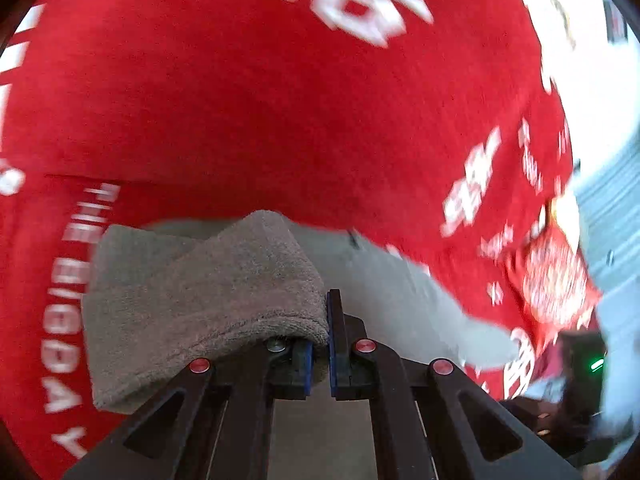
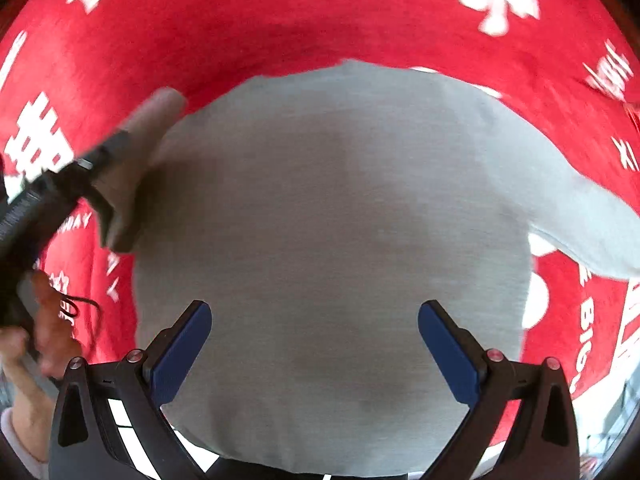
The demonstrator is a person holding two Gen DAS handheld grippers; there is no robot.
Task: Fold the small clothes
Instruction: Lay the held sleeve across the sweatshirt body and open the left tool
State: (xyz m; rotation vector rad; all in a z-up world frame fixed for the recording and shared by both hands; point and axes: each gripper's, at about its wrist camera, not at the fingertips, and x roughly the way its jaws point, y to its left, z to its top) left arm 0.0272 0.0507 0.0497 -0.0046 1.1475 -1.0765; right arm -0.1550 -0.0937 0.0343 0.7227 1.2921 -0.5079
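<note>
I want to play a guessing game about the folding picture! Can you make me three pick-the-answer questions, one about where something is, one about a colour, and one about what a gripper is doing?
1. Where is the grey garment lying?
A. On the red blanket with white writing
B. In a basket
C. On a chair

2. What colour are the pads on the right gripper's fingers?
A. Yellow
B. Blue
C. Green

3. What is the left gripper doing?
A. Wide open above the blanket
B. Holding a spoon
C. Shut on the brownish-grey sleeve

Answers:
1 A, red blanket shows all round the garment in the right wrist view.
2 B, both pads are dark blue.
3 C, the left wrist view shows the sleeve fabric pinched between the close-set fingers, while the right gripper stands open.
</note>
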